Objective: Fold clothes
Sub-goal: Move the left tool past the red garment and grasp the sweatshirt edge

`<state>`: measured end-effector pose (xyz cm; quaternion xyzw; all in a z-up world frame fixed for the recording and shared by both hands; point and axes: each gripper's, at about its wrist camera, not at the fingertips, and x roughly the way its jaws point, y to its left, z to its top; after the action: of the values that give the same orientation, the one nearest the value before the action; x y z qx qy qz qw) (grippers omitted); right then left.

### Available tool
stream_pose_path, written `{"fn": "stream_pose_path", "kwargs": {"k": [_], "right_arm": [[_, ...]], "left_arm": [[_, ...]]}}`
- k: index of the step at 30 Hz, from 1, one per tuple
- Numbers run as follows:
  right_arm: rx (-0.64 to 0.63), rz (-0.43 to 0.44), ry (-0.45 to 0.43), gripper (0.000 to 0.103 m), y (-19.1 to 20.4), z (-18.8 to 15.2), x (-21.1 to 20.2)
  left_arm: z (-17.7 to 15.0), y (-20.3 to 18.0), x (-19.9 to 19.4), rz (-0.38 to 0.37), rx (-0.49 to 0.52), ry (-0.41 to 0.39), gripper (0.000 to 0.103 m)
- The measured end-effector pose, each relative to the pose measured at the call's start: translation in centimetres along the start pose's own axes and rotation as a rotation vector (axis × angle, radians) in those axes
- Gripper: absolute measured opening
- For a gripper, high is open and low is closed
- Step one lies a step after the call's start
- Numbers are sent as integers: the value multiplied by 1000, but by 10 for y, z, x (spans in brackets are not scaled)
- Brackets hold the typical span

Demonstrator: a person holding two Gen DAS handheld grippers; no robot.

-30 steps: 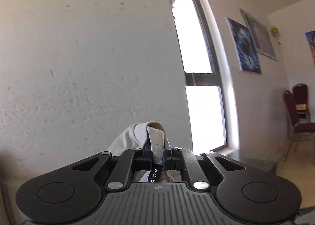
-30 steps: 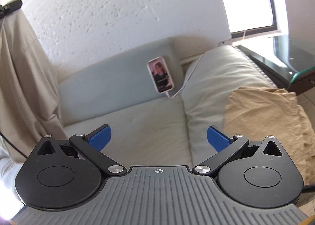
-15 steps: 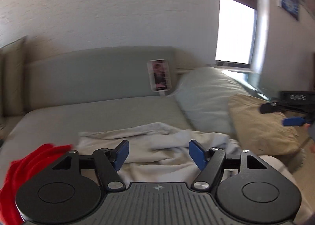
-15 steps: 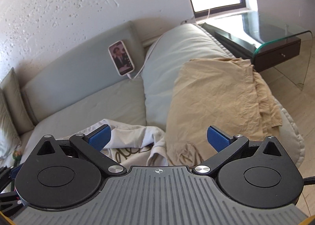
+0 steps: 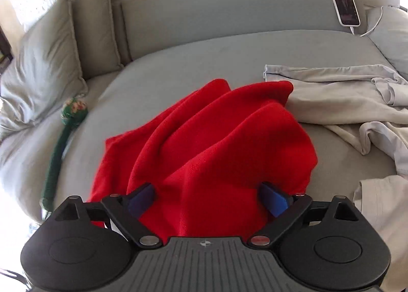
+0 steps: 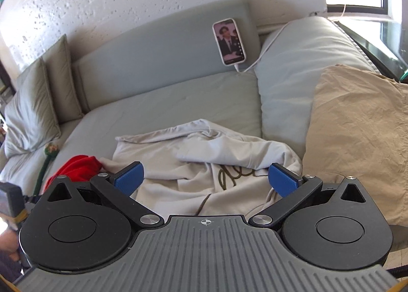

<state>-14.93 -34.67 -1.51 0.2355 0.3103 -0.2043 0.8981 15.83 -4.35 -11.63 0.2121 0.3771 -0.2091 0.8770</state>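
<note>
Clearly, little of the folding was finished at this moment. On the sofa seat (image 5: 229,52) lay a red garment (image 5: 209,144), bunched into soft ridges, nothing squared or flattened. Right of it, touching at its far corner, sprawled a pale grey garment (image 6: 204,164) with dark lettering, its sleeves and hem rumpled and partly turned over itself. A tan cloth (image 6: 357,133) was draped over the sofa's right arm; whether it counted as folded could not be told, though it looked creased and loose rather than neat.

The left tool (image 5: 207,201) hung low over the near edge of the red garment, its jaws opening wide; red cloth showed between the blue pads (image 5: 272,201), but they did not appear to pinch it. The right tool (image 6: 205,179) hovered above the grey garment with its jaws spread and nothing held between them.

Judging from this, no garment had yet been laid flat, so spreading, folding and stacking all seemed to remain. A phone (image 6: 229,41) leaned against the backrest at the far side, and a green stick-like object (image 5: 63,144) lay to the left near the cushions (image 5: 51,62).
</note>
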Motion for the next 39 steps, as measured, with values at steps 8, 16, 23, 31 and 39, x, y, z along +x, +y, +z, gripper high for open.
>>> {"fn": "stream_pose_path", "kwargs": {"k": [8,16,23,31,39], "right_arm": [[29,-27,37,103,-9,1,8],[22,-45,17,103,-9,7,10],[79,-56,-16,103,-28,9,-6],[224,-33,-9,103,-63,16,-18],[132,80,233,103,-47,-22,9]], "left_arm": [[81,27,-27,167,-69,-296,10],[178,30,-50,180,-22,-273,41],[70,-35,-90,-60,-96,-121,78],[-47,-96,-92,-598,-524,326,74],[-44,-107,-112,-568,-515,268,71]]}}
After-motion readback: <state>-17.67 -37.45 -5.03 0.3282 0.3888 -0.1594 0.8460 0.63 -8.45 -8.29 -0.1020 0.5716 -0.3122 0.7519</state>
